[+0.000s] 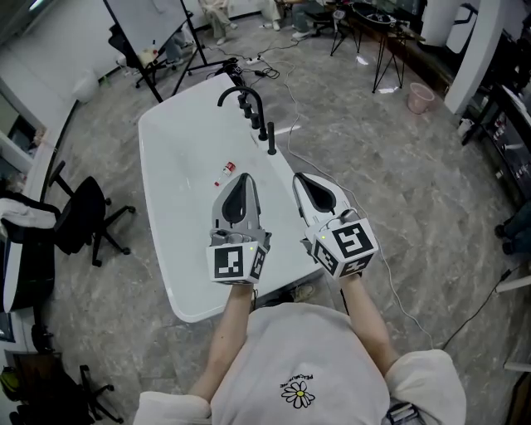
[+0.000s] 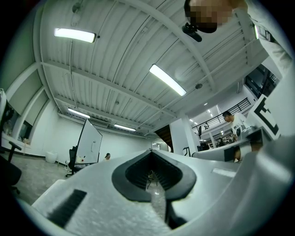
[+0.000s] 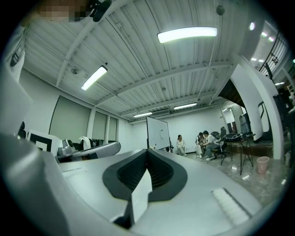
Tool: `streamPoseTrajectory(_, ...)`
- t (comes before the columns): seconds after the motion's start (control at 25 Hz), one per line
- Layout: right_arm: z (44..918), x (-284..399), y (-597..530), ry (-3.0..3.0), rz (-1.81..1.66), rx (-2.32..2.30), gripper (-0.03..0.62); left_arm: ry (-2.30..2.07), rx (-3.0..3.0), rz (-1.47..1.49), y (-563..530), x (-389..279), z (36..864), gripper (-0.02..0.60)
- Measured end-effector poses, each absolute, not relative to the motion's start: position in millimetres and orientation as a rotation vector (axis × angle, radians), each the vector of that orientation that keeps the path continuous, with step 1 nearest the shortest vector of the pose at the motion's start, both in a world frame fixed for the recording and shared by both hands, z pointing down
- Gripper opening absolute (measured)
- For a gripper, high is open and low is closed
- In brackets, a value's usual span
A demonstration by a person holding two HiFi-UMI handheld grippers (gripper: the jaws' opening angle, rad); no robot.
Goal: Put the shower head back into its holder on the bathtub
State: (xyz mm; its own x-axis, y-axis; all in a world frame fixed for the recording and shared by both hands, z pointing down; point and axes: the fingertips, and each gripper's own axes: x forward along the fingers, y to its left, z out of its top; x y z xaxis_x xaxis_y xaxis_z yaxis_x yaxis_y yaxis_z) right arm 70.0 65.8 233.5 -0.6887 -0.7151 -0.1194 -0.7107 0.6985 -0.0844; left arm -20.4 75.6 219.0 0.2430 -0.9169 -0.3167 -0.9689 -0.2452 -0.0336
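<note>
A white bathtub [image 1: 166, 149] fills the middle of the head view. On its far right rim stands a black tap set with a curved spout [image 1: 235, 90] and a slim upright black fitting [image 1: 271, 138]; I cannot tell which piece is the shower head. A small red-and-white item [image 1: 225, 169] lies inside the tub. My left gripper [image 1: 243, 177] hovers over the tub's near end, shut and empty. My right gripper [image 1: 299, 178] is beside it over the right rim, also shut and empty. Both gripper views look up at the ceiling, with the left gripper [image 2: 150, 150] and right gripper [image 3: 147, 150] showing their jaws together.
A black office chair [image 1: 83, 212] stands left of the tub. A whiteboard on an easel [image 1: 149, 21] is behind it, with cables [image 1: 290, 83] on the floor nearby. A pink bucket [image 1: 421, 97] and black stands [image 1: 386, 50] are at the back right. Seated people [image 3: 203, 143] are far off.
</note>
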Motion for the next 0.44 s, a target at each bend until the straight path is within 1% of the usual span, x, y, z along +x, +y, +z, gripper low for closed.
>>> streamPoseTrajectory(0.44,241,67,54,2.778,-0.064,-1.157,0.000,1.775,-2.300,0.318,60,-21,223,-0.002)
